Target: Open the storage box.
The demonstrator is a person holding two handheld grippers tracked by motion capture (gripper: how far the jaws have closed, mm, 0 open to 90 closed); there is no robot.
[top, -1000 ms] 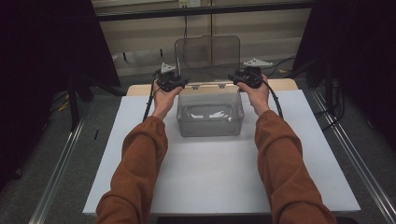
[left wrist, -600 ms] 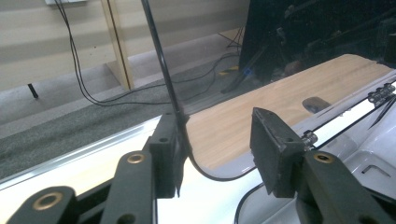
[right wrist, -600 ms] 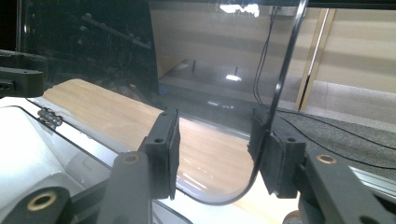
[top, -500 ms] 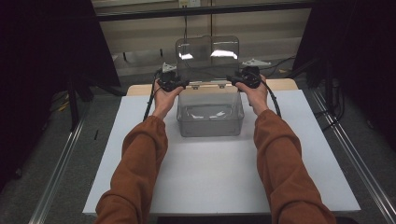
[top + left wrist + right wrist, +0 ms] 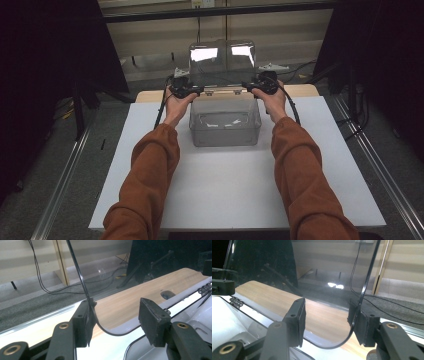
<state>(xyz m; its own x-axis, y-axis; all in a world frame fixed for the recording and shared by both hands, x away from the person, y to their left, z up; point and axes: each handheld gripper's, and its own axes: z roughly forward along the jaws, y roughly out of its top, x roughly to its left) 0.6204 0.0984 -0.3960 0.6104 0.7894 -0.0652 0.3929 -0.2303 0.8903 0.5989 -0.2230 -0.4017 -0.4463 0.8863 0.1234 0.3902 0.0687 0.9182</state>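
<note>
A clear plastic box (image 5: 225,131) stands on the white mat (image 5: 220,185), its hinged clear lid (image 5: 222,62) swung up and standing behind it. My left gripper (image 5: 192,91) is at the lid's lower left corner and my right gripper (image 5: 252,86) at its lower right corner. Both pairs of jaws have just been opening. In the left gripper view the lid's edge (image 5: 83,286) runs down against one pad of the left gripper (image 5: 117,315), with the other pad well clear. In the right gripper view the lid's edge (image 5: 365,285) leans on one pad of the right gripper (image 5: 328,320).
A wooden tabletop (image 5: 300,91) shows beyond the mat. Black cables (image 5: 45,287) lie on the grey floor behind the table. Metal rails (image 5: 380,175) run along both sides. Small pale items (image 5: 220,125) lie inside the box.
The lid has tipped slightly and now catches two bright reflections that were absent a second ago. Both hands stay at the lid's lower corners.
</note>
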